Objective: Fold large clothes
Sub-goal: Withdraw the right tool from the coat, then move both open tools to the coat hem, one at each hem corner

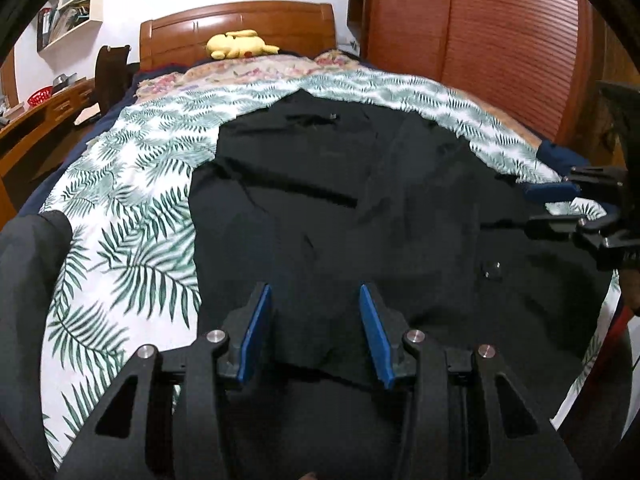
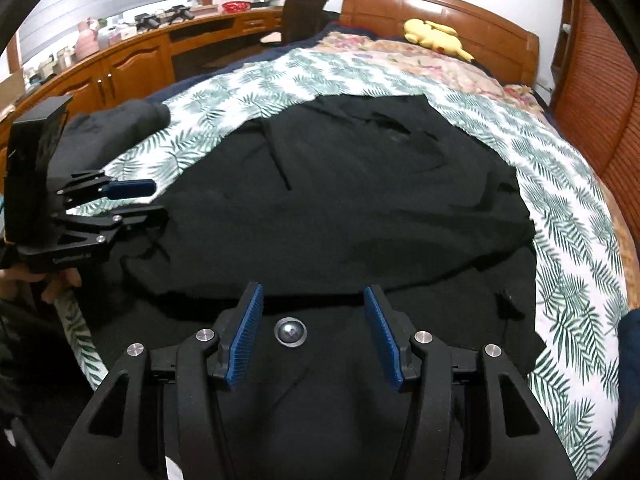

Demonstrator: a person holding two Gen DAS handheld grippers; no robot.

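The left gripper [image 1: 312, 332] has its blue pads apart, released, with a lower edge of the black garment [image 1: 340, 208] lying under and between them but not pinched. The right gripper [image 2: 314, 334] is likewise parted and grasping nothing; between its pads, on the cloth below, sits a round metal snap button [image 2: 291, 332]. In the left wrist view a similar dark button [image 1: 493, 269] shows further right on the fabric.

The black garment is spread flat over the middle of the bed, on a white sheet with green fern leaves [image 1: 132, 208]. Its surface is wrinkled, with a folded layer across the upper part. A faint mark sits near the chest, too blurred to read; no other writing or brand can be made out.

A second dark cloth bundle [image 2: 120, 120] lies at the sheet's edge on the left gripper's side. Beyond the fern sheet comes a floral bedspread [image 1: 248, 72], then a yellow plush toy [image 1: 240, 44] against the wooden headboard [image 1: 240, 20]. A wooden desk [image 2: 132, 56] with clutter runs along one wall, a slatted wooden wardrobe [image 1: 500, 40] along the other. Fingers of a hand [image 2: 60, 280] show under the left gripper in the right wrist view
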